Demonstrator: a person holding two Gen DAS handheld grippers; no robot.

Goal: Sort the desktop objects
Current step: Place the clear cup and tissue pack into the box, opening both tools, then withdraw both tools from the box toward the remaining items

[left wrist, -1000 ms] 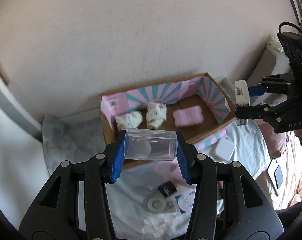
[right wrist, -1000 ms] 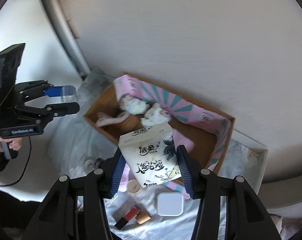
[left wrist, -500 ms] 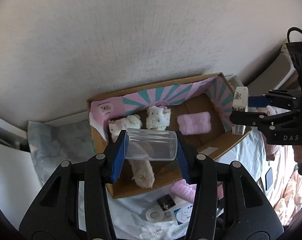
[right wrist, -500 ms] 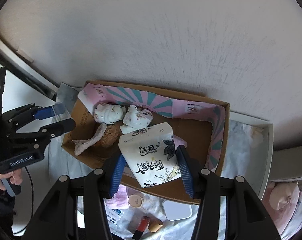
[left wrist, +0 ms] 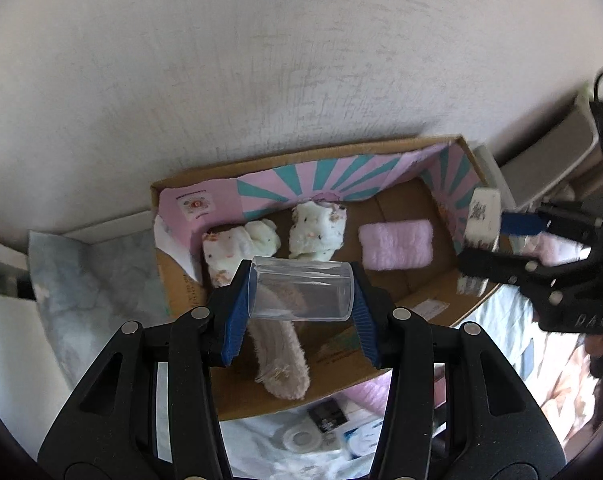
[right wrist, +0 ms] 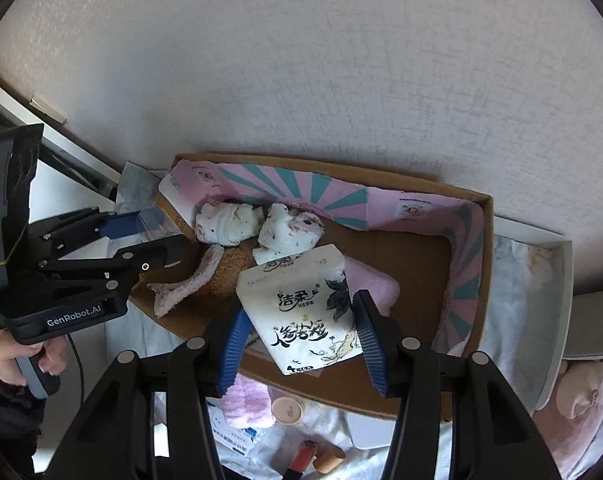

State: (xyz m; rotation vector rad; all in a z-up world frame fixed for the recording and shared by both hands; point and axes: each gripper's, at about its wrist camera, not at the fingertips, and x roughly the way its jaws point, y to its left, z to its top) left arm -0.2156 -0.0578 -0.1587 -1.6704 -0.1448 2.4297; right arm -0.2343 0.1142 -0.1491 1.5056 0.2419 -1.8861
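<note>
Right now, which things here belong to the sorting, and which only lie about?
Belong to the job:
- clear plastic cup in the left gripper
- tissue pack between the opening jaws of the right gripper
- cardboard box

Lying about:
- pink towel
- tape roll
- lipstick

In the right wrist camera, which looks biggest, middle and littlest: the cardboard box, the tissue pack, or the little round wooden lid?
1. cardboard box
2. tissue pack, though it sits close to the camera, so it looks bigger than it is
3. round wooden lid
</note>
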